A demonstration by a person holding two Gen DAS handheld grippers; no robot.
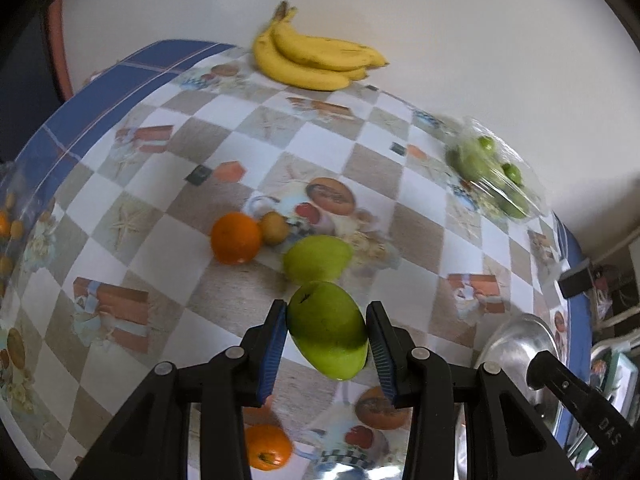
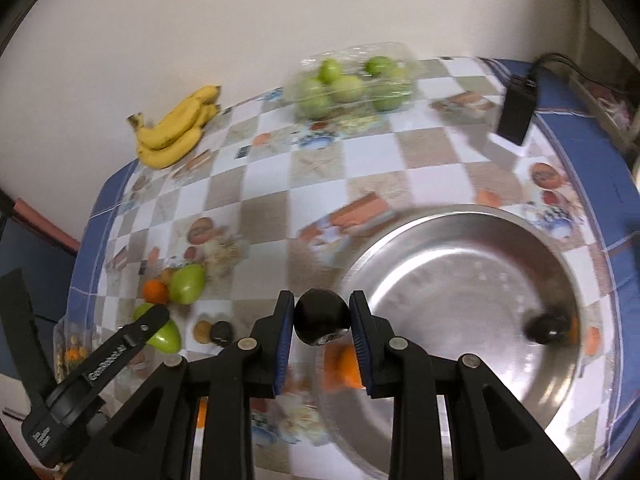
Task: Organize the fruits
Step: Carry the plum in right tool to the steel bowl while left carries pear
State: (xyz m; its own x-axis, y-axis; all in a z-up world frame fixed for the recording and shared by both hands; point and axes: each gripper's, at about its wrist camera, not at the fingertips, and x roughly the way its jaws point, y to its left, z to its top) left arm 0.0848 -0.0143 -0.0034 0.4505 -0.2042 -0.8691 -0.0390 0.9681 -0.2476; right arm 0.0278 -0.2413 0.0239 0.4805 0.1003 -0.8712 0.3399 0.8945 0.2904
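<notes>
Aloft, left gripper (image 1: 326, 334) clamping mango (image 1: 328, 330) — right gripper (image 2: 322, 316) clamping dark fruit (image 2: 322, 317)

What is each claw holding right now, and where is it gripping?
The left claw clamps a green mango across its sides. The right claw clamps a dark round fruit across its middle.

Soft, even indoor light; heavy fisheye bending.
Showed motion blur across the surface (image 2: 360, 152), glare inside the metal bowl (image 2: 460, 264), dark vignette at corners.
</notes>
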